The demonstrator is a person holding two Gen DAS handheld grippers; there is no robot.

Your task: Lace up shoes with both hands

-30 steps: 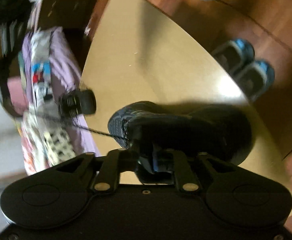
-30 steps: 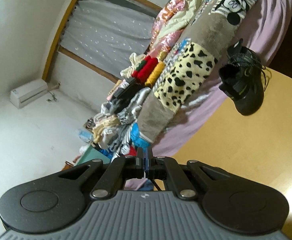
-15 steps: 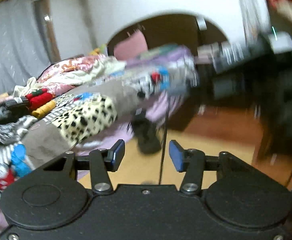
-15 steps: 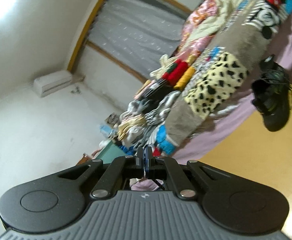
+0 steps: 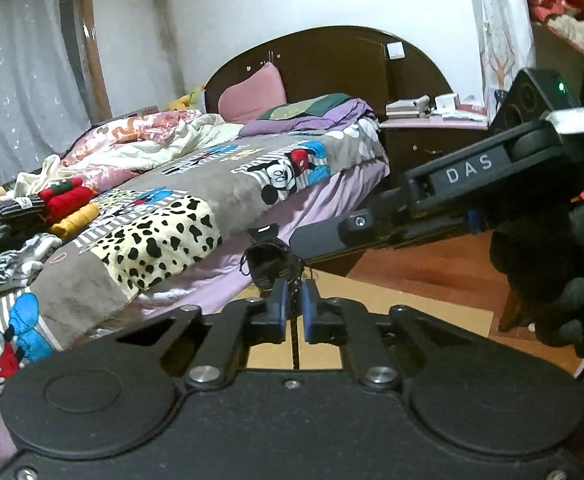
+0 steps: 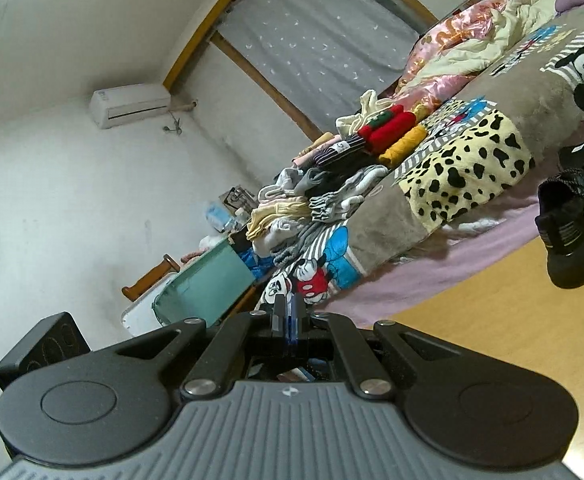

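Jaws of the left gripper (image 5: 293, 304) are standing close together, blue pads (image 5: 279, 300) nearly meeting, with a thin dark lace (image 5: 295, 340) running up through the narrow gap between them; whether the pads are actually pressing the lace is hard to read at this width. Jaws of the right gripper (image 6: 287, 320) are sitting fully together; a thin strand may be pinched there, but the view is too cramped to say.

The black shoe (image 5: 269, 262) is hanging clear above the tan tabletop (image 5: 412, 300), toe pointing down, just beyond the left fingertips. In the right wrist view the same shoe (image 6: 572, 236) is showing at the right edge, sole side toward the table (image 6: 512, 340), loose laces fanning off its upper.

The right gripper's body (image 5: 452, 188) is crossing the left view from the right, held by a black-gloved hand (image 5: 552, 268). A bed (image 5: 195, 208) with a patchwork blanket is lying behind the table.
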